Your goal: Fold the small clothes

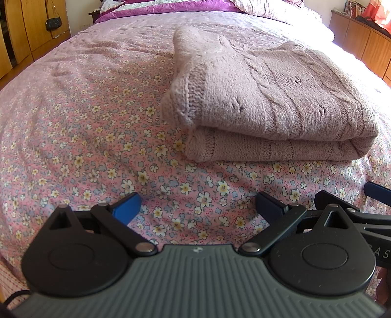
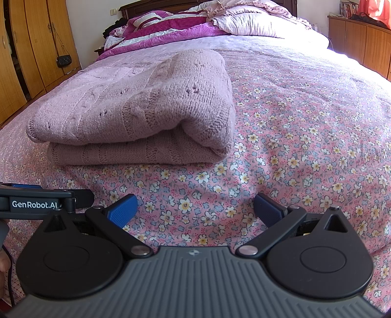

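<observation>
While the left wrist view looks across the bed, the left gripper (image 1: 198, 208) sits at the bottom of the frame with its blue-padded fingers (image 1: 125, 210) spread wide and nothing between them, low over the pink floral bedsheet (image 1: 97, 146). A folded mauve knitted sweater (image 1: 264, 102) lies on that sheet in the centre right of the frame, well apart from the fingers, its layers stacked with the rounded fold facing the lower right. Part of the right gripper (image 1: 354, 215) shows at the lower right edge, just beside the left one. A magenta quilt (image 1: 171, 8) is bunched along the top edge, a wooden wardrobe (image 1: 29, 29) with a small black purse (image 1: 53, 24) hanging on it fills the upper left, and a wooden cabinet (image 1: 361, 41) stands at the upper right.

From the right wrist view, the right gripper (image 2: 195, 208) likewise has its blue fingers (image 2: 122, 210) released and apart, empty, above the bedsheet (image 2: 305, 122). The sweater (image 2: 136, 115) lies in the centre left of the frame, away from the fingers. At the lower left edge the left gripper (image 2: 36, 203) enters, its black body printed with "GenRobot.AI". The quilt (image 2: 158, 29) and a checked pillow (image 2: 249, 24) lie at the top, the wardrobe (image 2: 31, 49) and purse (image 2: 64, 61) at the upper left.
</observation>
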`<action>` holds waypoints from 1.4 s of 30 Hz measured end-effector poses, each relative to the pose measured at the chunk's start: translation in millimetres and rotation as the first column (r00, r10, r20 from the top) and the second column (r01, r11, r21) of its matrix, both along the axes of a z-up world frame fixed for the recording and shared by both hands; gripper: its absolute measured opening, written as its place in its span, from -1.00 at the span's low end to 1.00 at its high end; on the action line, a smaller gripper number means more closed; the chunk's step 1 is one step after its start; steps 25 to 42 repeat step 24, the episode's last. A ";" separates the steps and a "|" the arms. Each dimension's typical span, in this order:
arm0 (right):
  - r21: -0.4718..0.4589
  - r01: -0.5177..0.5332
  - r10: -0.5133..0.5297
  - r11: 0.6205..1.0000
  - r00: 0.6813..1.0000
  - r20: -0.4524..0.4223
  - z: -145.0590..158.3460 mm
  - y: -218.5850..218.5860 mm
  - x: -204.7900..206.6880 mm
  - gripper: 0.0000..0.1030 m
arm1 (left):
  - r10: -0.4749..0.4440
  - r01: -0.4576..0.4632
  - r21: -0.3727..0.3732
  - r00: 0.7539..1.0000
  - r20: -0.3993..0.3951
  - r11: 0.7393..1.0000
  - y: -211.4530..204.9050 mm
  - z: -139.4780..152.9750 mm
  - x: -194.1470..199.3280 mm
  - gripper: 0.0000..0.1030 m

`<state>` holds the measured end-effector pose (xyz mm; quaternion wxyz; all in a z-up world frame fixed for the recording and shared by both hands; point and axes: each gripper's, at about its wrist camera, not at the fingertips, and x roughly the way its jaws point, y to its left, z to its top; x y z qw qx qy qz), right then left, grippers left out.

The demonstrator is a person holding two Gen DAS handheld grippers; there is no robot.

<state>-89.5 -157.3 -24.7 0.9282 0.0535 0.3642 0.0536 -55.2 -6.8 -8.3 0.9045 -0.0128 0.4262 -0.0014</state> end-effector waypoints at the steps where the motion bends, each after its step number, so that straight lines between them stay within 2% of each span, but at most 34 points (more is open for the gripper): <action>1: 0.000 0.000 0.000 1.000 1.000 0.000 0.0 0.0 0.0 1.00 | 0.000 0.000 0.000 1.000 0.000 1.000 0.0 -0.1 0.0 0.98; 42: -0.002 0.005 -0.005 1.000 1.000 -0.007 1.4 -1.5 -2.5 1.00 | -0.003 0.003 0.005 1.000 0.003 1.000 -0.9 1.2 -3.2 0.99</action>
